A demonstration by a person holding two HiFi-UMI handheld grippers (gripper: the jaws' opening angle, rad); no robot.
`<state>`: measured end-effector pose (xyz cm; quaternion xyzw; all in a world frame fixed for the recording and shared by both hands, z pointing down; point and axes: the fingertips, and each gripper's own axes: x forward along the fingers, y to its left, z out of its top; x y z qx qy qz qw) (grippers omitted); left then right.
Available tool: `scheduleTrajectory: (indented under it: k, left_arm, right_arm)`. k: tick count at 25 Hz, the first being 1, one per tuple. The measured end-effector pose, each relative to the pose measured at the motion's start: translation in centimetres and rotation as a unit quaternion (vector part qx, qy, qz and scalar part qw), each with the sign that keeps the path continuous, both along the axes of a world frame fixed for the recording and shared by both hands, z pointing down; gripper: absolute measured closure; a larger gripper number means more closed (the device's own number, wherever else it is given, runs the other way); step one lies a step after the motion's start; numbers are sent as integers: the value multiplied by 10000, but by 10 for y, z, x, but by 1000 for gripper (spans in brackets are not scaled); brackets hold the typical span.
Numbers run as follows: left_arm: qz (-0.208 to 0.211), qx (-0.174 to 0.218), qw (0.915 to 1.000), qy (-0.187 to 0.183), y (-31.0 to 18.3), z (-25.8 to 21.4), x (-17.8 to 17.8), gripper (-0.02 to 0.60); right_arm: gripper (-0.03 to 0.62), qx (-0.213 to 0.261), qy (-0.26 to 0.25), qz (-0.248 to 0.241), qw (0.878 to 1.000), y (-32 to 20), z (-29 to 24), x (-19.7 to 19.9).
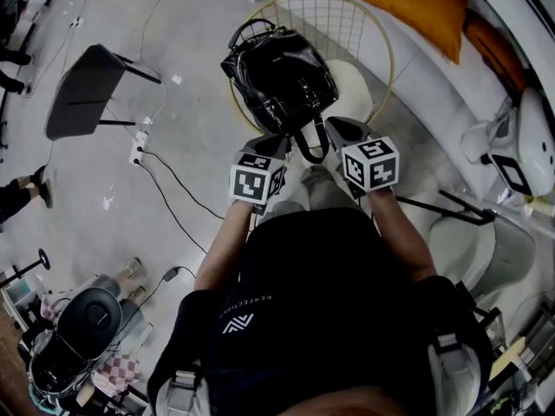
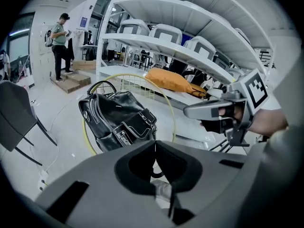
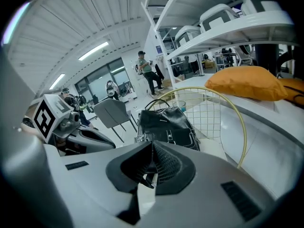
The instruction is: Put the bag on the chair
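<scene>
bag [image 1: 279, 76]: black leather-like skin, glossy and creased; edged in pale stitching; fitted with small metal buckles.
chair [image 1: 354, 89]: frame and mesh made of thin yellow-coated wire; seat padded, white, smooth.
cushion [image 1: 414, 3]: orange cloth, matt.
floor [image 1: 104, 180]: grey, hard, smooth, faintly scuffed.
left gripper [image 2: 155, 144], right gripper [image 3: 151, 144]: moulded in matt grey plastic; dark ridged pads [image 3: 167, 164] seen in the right.
side chair [image 1: 82, 89]: dark matt seat; thin black metal legs.

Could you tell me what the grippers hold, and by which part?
Left gripper and right gripper both pinch the glossy black leather bag by its thin strap.
</scene>
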<state>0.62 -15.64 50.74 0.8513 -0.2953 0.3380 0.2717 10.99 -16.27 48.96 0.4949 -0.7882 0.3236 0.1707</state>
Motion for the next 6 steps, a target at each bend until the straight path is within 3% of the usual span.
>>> scheduleTrajectory:
  k: [6]
  left_arm:
    - [101, 48, 9999, -24, 15, -1, 6, 571]
  right_arm:
    - [553, -20, -31, 55, 10000, 17, 0, 4]
